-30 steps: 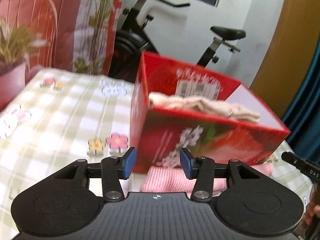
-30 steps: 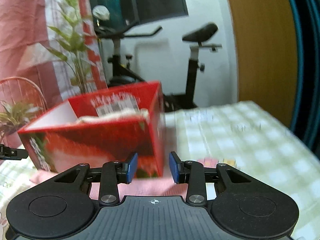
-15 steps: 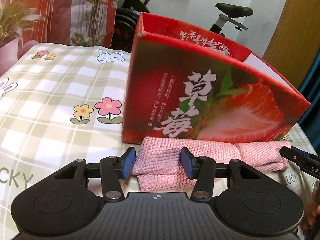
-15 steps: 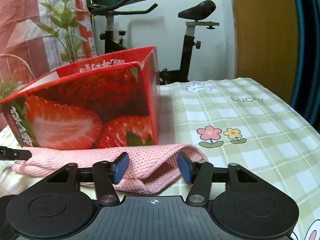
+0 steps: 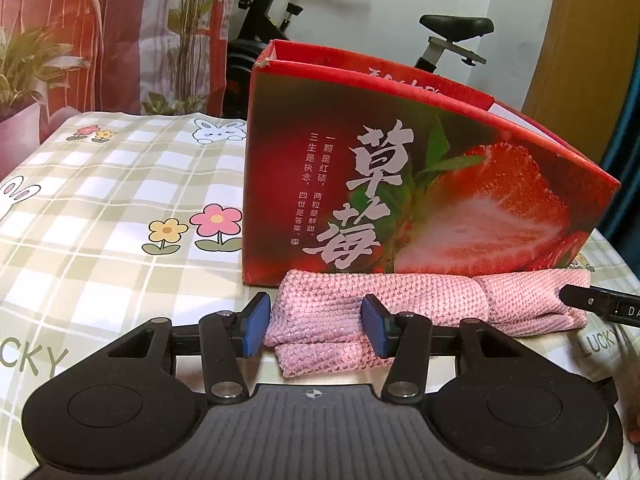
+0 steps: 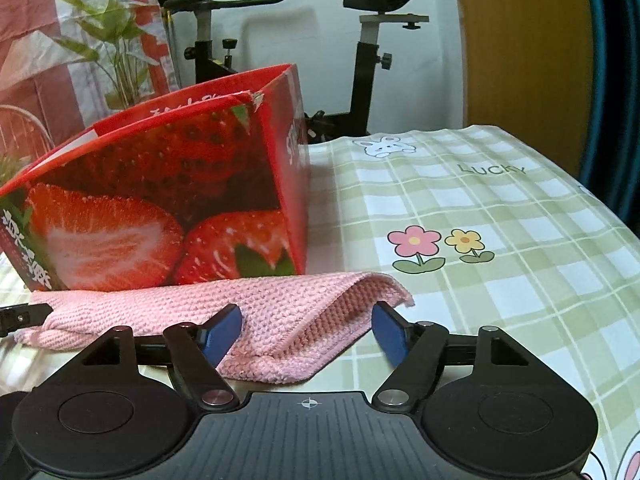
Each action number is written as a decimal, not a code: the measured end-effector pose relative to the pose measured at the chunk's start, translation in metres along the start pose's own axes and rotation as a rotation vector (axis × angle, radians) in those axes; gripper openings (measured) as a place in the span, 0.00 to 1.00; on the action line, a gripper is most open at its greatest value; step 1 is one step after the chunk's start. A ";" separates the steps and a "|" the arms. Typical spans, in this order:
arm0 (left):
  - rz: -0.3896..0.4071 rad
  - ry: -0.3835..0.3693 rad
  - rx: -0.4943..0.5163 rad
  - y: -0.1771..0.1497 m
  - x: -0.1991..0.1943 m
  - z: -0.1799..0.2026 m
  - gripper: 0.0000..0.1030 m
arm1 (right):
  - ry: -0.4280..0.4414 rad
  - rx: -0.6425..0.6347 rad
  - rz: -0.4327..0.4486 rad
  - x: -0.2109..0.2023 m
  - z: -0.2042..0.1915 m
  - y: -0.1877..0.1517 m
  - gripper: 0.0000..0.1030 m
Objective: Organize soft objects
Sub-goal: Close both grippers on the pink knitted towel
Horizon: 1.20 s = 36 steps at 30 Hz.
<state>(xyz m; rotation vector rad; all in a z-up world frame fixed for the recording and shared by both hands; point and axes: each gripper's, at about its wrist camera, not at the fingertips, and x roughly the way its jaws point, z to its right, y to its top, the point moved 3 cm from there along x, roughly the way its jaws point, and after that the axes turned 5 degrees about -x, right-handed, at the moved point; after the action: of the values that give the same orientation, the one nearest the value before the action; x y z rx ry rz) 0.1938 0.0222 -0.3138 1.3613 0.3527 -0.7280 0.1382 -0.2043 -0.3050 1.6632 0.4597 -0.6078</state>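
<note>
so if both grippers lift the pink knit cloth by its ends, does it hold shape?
Probably not: pink knit cloth is soft folded layers, so its middle likely sags. The textured weave should grip the blue pads. Looks light.

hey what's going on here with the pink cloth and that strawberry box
A person is working with a handheld tool in each hand on a folded pink knitted cloth that lies on the checked tablecloth, right in front of the red strawberry box. The left tool has one end of the cloth between its fingers, with a small gap at the left pad. The right tool is at the other end; its jaws have just been opening and stand wide around the cloth. Neither is lifting it yet.
</note>
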 end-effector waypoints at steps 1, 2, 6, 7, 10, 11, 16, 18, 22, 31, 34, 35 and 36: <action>0.002 0.000 -0.001 0.000 0.000 0.000 0.52 | 0.001 -0.002 -0.001 0.000 0.000 0.000 0.69; 0.003 -0.001 -0.001 -0.001 -0.001 0.000 0.52 | 0.003 -0.003 -0.003 0.001 -0.001 0.000 0.70; 0.008 -0.001 -0.006 -0.002 -0.002 0.000 0.52 | 0.014 -0.015 -0.010 0.001 -0.002 0.000 0.74; 0.009 0.000 -0.005 -0.002 -0.002 0.000 0.52 | 0.016 -0.020 -0.011 0.001 -0.003 0.000 0.75; 0.011 0.002 -0.003 -0.003 -0.002 0.000 0.52 | 0.030 -0.030 -0.014 0.001 -0.005 0.001 0.75; 0.011 0.001 -0.004 -0.003 -0.002 0.000 0.52 | 0.035 -0.032 -0.014 0.001 -0.005 0.001 0.75; 0.012 0.000 -0.005 -0.003 -0.002 0.000 0.52 | 0.069 -0.057 -0.018 0.001 -0.009 0.001 0.73; 0.012 -0.002 -0.006 -0.003 -0.002 0.000 0.52 | 0.081 -0.073 -0.020 0.001 -0.011 0.000 0.71; 0.013 -0.002 -0.007 -0.003 -0.002 0.000 0.52 | 0.093 -0.102 -0.024 0.001 -0.017 0.000 0.67; 0.013 -0.001 -0.006 -0.003 -0.002 0.000 0.52 | 0.112 -0.129 -0.023 -0.001 -0.022 -0.001 0.56; 0.012 -0.002 -0.007 -0.003 -0.002 0.000 0.52 | 0.128 -0.152 -0.024 -0.001 -0.026 -0.002 0.48; 0.012 -0.001 -0.007 -0.003 -0.002 0.000 0.52 | 0.136 -0.159 -0.024 -0.001 -0.027 -0.002 0.44; 0.012 -0.001 -0.007 -0.003 -0.002 0.000 0.52 | 0.145 -0.167 -0.024 -0.002 -0.029 -0.002 0.40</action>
<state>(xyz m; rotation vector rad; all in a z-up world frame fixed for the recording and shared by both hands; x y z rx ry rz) 0.1901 0.0228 -0.3147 1.3557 0.3450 -0.7169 0.1394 -0.1753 -0.3026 1.5492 0.6195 -0.4555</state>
